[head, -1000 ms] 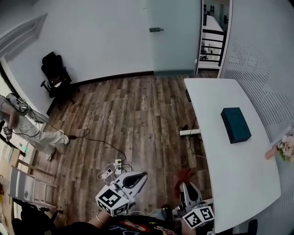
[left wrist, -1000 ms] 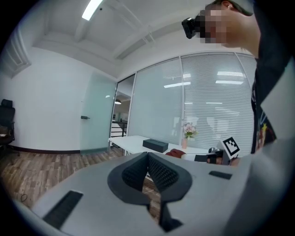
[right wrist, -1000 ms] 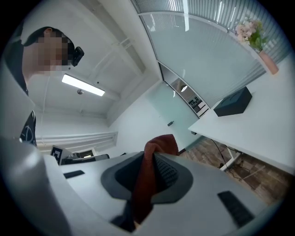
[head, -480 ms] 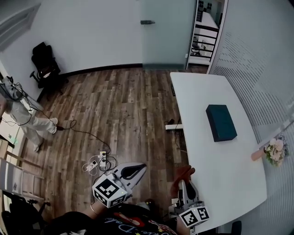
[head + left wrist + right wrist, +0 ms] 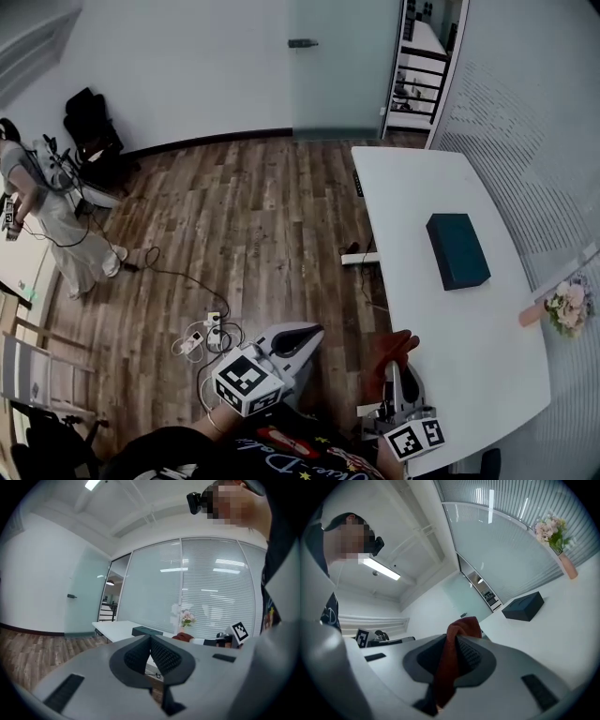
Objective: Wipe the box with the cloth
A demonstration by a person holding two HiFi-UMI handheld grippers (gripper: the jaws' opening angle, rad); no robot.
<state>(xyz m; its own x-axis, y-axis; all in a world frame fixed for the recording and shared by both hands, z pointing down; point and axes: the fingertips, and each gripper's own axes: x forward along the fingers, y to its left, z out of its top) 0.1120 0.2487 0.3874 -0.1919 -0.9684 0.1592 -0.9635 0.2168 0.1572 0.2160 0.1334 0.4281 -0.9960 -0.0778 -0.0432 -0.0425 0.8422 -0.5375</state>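
Bright under the ceiling light; fisheye bending, dark rounded corners.

Box on desk, approx. mid-desk. Vase at desk's rt edge. Cloth in rt claw, by desk's near-left edge.

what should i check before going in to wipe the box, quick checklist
1. Grip: dark red cloth clamped in the right gripper: ok.
2. Spare hand: left gripper has jaws together on nothing: ok.
3. Target: dark teal rectangular box lies flat on the white table, top bare: ok.
4. Contact: cloth on the box: not ok, they are well apart.
5. Clearance: pink vase of flowers stands apart from the box: ok.
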